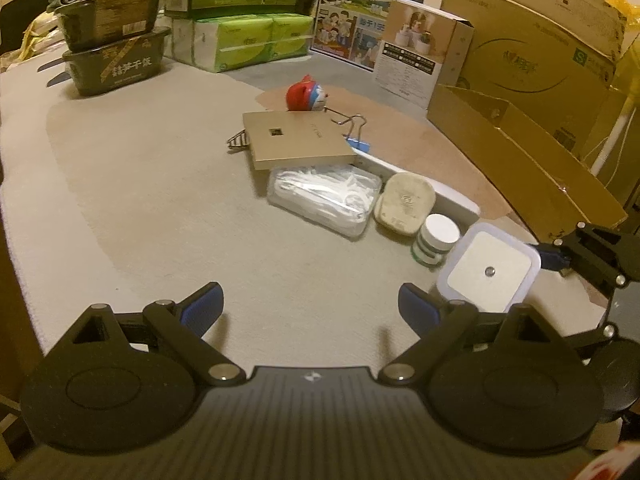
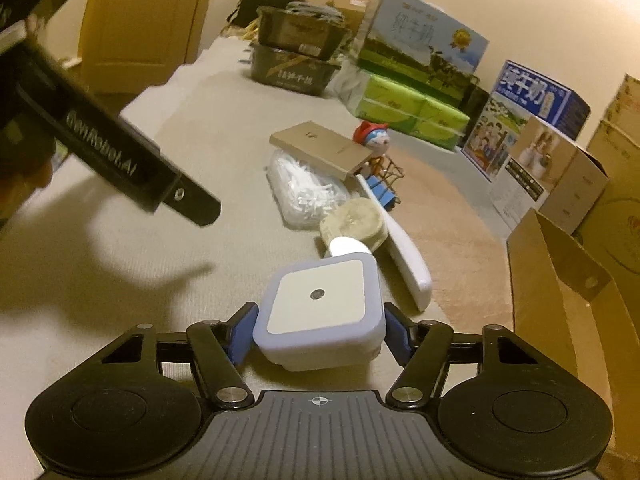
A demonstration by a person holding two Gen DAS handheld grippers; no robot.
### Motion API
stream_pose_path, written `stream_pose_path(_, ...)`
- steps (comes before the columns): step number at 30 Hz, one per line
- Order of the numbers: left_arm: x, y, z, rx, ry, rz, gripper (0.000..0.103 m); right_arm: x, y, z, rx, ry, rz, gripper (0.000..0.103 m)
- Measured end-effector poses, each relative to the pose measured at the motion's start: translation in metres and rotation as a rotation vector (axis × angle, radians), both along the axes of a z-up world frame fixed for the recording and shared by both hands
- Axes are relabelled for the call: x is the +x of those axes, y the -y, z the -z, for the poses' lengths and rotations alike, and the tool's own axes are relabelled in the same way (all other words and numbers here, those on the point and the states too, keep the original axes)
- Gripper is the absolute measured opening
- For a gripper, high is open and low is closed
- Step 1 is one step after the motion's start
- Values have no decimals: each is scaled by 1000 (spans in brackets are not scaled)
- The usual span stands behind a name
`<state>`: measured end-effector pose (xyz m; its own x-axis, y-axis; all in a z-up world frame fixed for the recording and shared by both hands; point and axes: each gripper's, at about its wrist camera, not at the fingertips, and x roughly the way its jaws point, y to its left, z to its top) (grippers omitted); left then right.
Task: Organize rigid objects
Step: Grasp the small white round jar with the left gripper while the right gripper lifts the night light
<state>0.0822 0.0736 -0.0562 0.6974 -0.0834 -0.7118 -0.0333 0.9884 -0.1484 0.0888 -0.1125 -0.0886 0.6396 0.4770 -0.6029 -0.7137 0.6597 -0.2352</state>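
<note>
Binder clips (image 1: 354,130) half-buried behind the tan box (image 1: 298,138); white jar (image 2: 349,246) mostly blocked by the night light (image 2: 320,316); left gripper's body (image 2: 100,136) smeared, cut off top-left.

The left claw (image 1: 310,310) hangs wide apart over the pale bench (image 1: 140,184), its blue pads (image 1: 204,308) gripping nothing. Just ahead to its right sits a square white night light (image 1: 490,270), with the right claw (image 1: 560,258) reaching in beside it. Farther ahead lie a round white jar (image 1: 436,238), a beige oval case (image 1: 406,204), a clear packet (image 1: 324,198) and a tan flat box (image 1: 298,138), then a red-capped figurine (image 1: 306,94).
</note>
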Motion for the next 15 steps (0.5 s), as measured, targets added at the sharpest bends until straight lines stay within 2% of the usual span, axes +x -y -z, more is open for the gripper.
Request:
stream_pose_path(7,14,17,-1,-3,31,64,86,13,40,-20,163,-64,133,65)
stream_pose_path(10,23,29,1,-9,36,101,82,15,57,-26,195,-72,174,65)
stream_pose_path(15,40,52,6,-19,28,154,69,10,79,-28,213,-70,218,65)
